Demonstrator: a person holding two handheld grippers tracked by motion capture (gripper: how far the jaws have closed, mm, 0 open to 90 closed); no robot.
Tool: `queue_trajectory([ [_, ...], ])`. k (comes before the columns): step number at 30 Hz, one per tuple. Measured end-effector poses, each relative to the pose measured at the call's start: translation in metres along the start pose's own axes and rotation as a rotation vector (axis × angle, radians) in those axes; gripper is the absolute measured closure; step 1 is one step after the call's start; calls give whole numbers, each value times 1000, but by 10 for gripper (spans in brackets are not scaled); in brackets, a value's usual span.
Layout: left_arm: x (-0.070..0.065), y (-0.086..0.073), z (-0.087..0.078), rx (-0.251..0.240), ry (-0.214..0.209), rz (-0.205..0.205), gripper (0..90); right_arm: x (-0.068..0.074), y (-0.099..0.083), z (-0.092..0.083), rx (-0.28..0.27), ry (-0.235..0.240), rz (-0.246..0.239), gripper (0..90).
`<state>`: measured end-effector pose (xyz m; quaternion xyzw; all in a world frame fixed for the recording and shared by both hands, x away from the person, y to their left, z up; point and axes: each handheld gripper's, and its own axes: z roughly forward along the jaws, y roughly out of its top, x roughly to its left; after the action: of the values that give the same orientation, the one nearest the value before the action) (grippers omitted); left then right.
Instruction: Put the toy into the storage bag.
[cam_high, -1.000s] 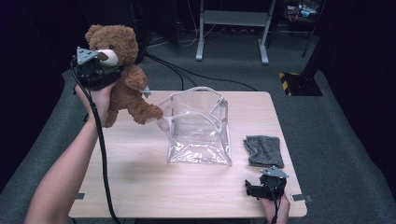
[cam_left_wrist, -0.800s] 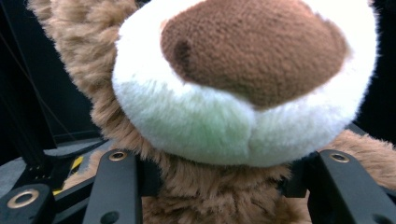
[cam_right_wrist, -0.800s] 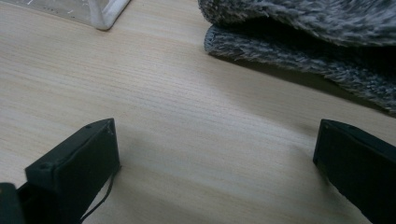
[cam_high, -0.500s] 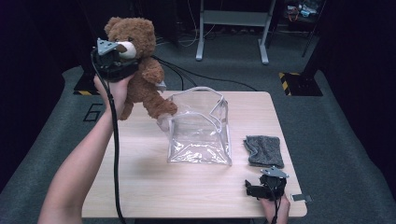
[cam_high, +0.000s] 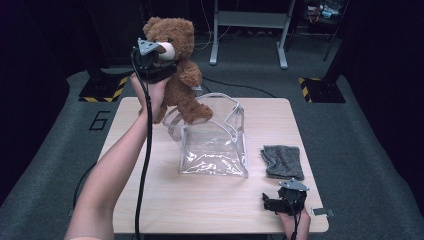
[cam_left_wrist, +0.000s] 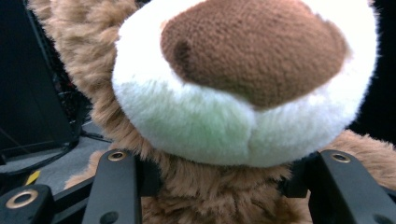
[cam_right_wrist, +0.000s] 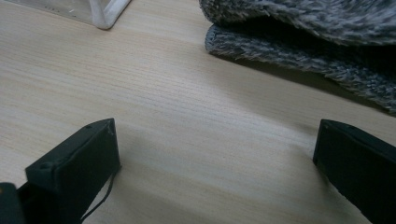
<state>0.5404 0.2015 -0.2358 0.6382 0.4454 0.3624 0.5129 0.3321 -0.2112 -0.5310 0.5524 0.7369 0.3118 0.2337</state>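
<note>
A brown teddy bear (cam_high: 182, 80) hangs in the air over the back left of the wooden table (cam_high: 150, 200). My left gripper (cam_high: 164, 69) is shut on its neck, just under the white muzzle (cam_left_wrist: 243, 79), with a jaw on either side of the fur. The bear's feet hang over the left rim of a clear plastic bag (cam_high: 212, 142), which stands open mid-table. My right gripper (cam_high: 272, 203) rests on the table near the front right edge. Its jaws (cam_right_wrist: 215, 158) are open, with bare wood between them.
A folded grey cloth (cam_high: 283, 161) lies right of the bag, just beyond my right gripper, and its edge (cam_right_wrist: 317, 37) is close ahead in the right gripper view. A bag corner (cam_right_wrist: 100, 9) is at upper left there. Dark floor surrounds the table.
My left hand has carried the teddy bear to the right, from beyond the table's left edge to above the bag's left rim. The right gripper has stayed put.
</note>
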Motion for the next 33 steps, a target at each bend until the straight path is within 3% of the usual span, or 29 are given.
queue_trajectory([
  [21,-50,13,29,-11,-48,19,462,0,0,0,0,2,-1,0],
  [28,-64,9,39,-37,-67,-22,459,0,0,-1,2,5,-3,0],
  [33,-60,-3,38,-35,-77,-42,457,0,0,-1,2,4,-4,0],
])
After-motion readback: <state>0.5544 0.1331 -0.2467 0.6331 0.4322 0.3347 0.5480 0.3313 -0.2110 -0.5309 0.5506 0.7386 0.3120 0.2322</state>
